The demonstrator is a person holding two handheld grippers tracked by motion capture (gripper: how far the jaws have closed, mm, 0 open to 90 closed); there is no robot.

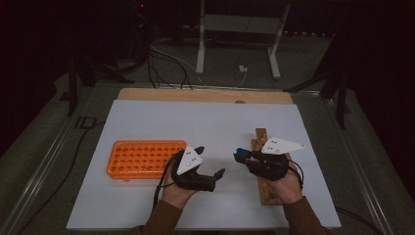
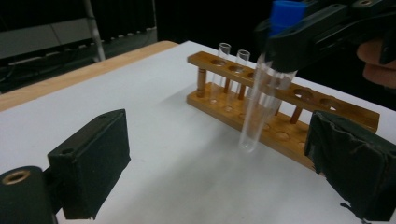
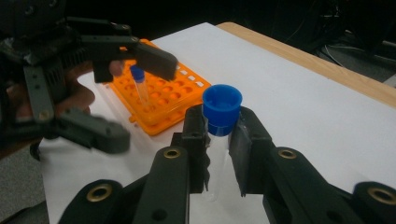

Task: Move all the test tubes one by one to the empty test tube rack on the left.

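Note:
My right gripper is shut on a clear test tube with a blue cap, gripped just under the cap. In the high view it hovers beside the wooden tube rack. The held tube hangs upright in front of that rack, which carries two uncapped glass tubes. My left gripper stands open and empty between the two racks, its pads wide apart. An orange rack lies to its left, with one blue-capped tube standing in it.
Everything sits on a white mat over a wooden tabletop. Cables and a white stand are on the floor beyond the far edge. The surroundings are dark.

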